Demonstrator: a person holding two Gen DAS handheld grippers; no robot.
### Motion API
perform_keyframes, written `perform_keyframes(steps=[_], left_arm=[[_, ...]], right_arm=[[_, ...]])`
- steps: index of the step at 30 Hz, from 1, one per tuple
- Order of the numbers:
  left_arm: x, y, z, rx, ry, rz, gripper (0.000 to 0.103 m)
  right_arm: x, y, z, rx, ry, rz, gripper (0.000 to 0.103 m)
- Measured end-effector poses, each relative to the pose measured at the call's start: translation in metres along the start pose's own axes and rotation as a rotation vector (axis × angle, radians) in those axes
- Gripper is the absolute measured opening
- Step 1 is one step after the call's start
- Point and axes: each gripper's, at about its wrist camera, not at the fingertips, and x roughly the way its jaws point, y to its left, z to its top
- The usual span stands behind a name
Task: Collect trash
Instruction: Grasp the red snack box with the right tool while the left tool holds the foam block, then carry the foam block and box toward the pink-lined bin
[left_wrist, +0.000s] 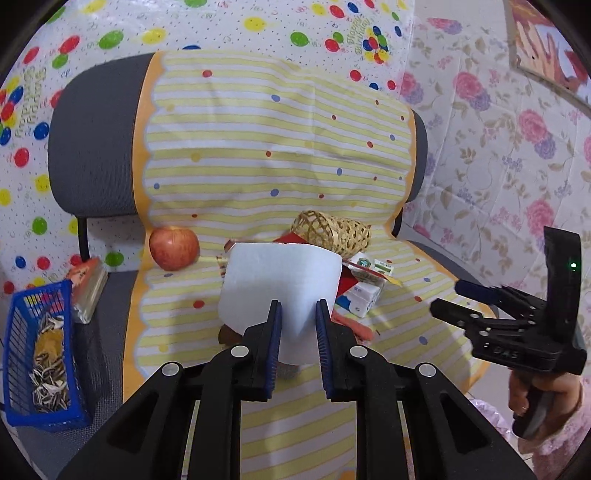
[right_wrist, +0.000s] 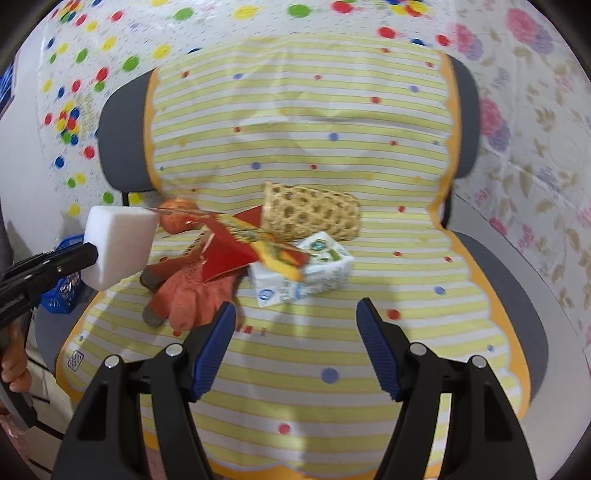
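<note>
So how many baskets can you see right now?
2. A blue plastic basket sits at the chair's left edge, holding shells and scraps. A woven wicker basket lies on its side at the back of the seat, behind the milk carton. Others may be hidden.

Home: cloth-draped chair (left_wrist: 92, 147), floral wallpaper (left_wrist: 498, 147)

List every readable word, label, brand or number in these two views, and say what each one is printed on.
"Happy Birthday": balloon-print backdrop, curved lettering, small but legible.
"DAS": embossed on the right gripper body, faint.
Carton: blue logo and print, too blurred to read.
Red and yellow wrapper: print motion-blurred, unreadable.
Striped cloth: small red characters and a square code near its edge, unreadable.
Foam block in the left gripper: no text.
</note>
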Motion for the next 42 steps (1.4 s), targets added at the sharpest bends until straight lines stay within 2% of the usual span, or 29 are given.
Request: perform_keyframes(steps=[2, 5, 15, 18, 20, 21, 23, 28, 31, 34, 42], left_arm=[[0.004, 0.005, -0.004, 0.008, 0.001, 0.041, 0.019], [0.008, 0.016, -0.007, -0.035, 0.012, 0.018, 0.019], [0.020, 0.030, -0.003, -0.053, 0.002, 0.011, 0.019], [0.022, 0.036, -0.002, -0.066, 0.003, 0.017, 0.019], [0.023, 0.039, -0.001, -0.070, 0.002, 0.022, 0.019], [0.023, 0.040, 0.000, -0.072, 0.001, 0.025, 0.019], [0.021, 0.039, 0.003, -0.072, -0.006, 0.036, 0.019], [0.002, 0.027, 0.009, -0.058, -0.050, 0.030, 0.019], [-0.014, 0.011, 0.008, -0.035, -0.077, 0.018, 0.019], [-0.028, -0.006, 0.003, -0.023, -0.097, -0.010, 0.019], [-0.039, -0.076, -0.036, 0.075, -0.057, -0.098, 0.019]], right_arm=[[0.009, 0.009, 0.002, -0.036, 0.010, -0.005, 0.067], [0.023, 0.024, 0.006, -0.095, 0.019, -0.011, 0.067], [0.079, 0.068, 0.029, -0.335, 0.051, -0.095, 0.067], [0.093, 0.072, 0.033, -0.375, 0.072, -0.110, 0.051], [0.093, 0.071, 0.037, -0.373, 0.070, -0.090, 0.028], [0.090, 0.070, 0.038, -0.368, 0.065, -0.084, 0.022], [0.081, 0.068, 0.041, -0.343, 0.032, -0.091, 0.012], [0.038, 0.036, 0.057, -0.126, -0.064, -0.078, 0.003], [-0.005, 0.013, 0.055, 0.008, -0.112, -0.029, 0.002], [-0.042, 0.009, 0.040, 0.025, -0.134, -0.018, 0.002], [-0.093, -0.007, -0.023, 0.086, -0.071, 0.002, 0.002]])
